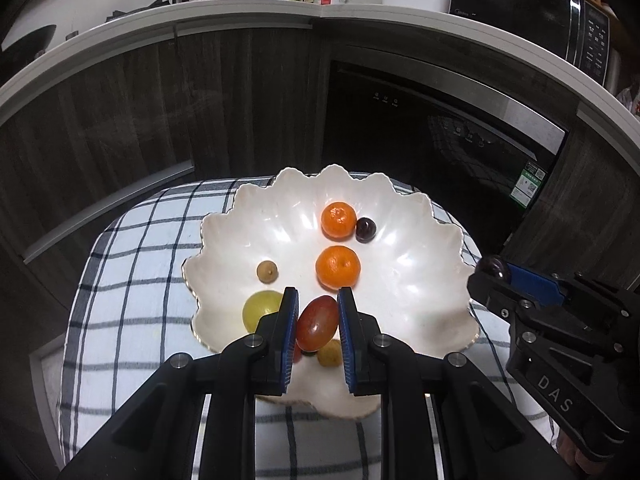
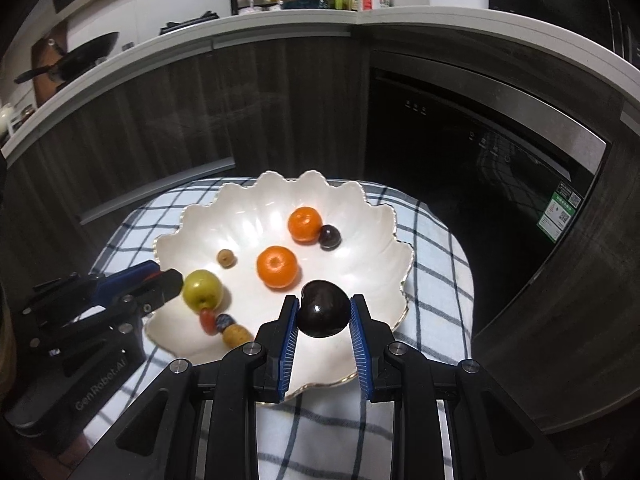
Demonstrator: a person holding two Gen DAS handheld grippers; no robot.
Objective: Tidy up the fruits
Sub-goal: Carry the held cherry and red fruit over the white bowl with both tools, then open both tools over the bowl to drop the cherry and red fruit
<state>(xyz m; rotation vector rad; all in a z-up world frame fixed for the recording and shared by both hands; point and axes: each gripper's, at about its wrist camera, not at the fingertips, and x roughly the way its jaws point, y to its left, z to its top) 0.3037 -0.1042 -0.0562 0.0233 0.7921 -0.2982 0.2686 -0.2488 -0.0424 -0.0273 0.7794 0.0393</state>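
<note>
The left claw [image 1: 318,322] is clamped on a reddish oval fruit [image 1: 317,323], its blue pads pressed to either side, holding it above the near rim of the white scalloped bowl [image 1: 424,248]. The right claw [image 2: 324,314] grips a dark purple round fruit [image 2: 323,309] the same way, also raised over the near part of the bowl.

The bowl sits on a white cloth with dark blue checks [image 1: 132,264]. Inside it, two orange tangerines [image 1: 338,267] lie one behind the other near the middle, and a small dark plum-coloured fruit [image 1: 365,229] touches the farther one. A small tan round fruit [image 1: 267,271] lies apart to the left. A yellow-green round fruit [image 2: 202,290] rests near the left rim, and just beside it a small red fruit [image 2: 207,321], a small dark bluish one [image 2: 225,322] and a yellowish-brown one [image 2: 236,335] crowd in a row.

Behind stand dark wood cabinet fronts [image 1: 120,120] and a black oven door [image 1: 440,152] under a pale counter [image 1: 240,10] crowded with bottles and jars.
</note>
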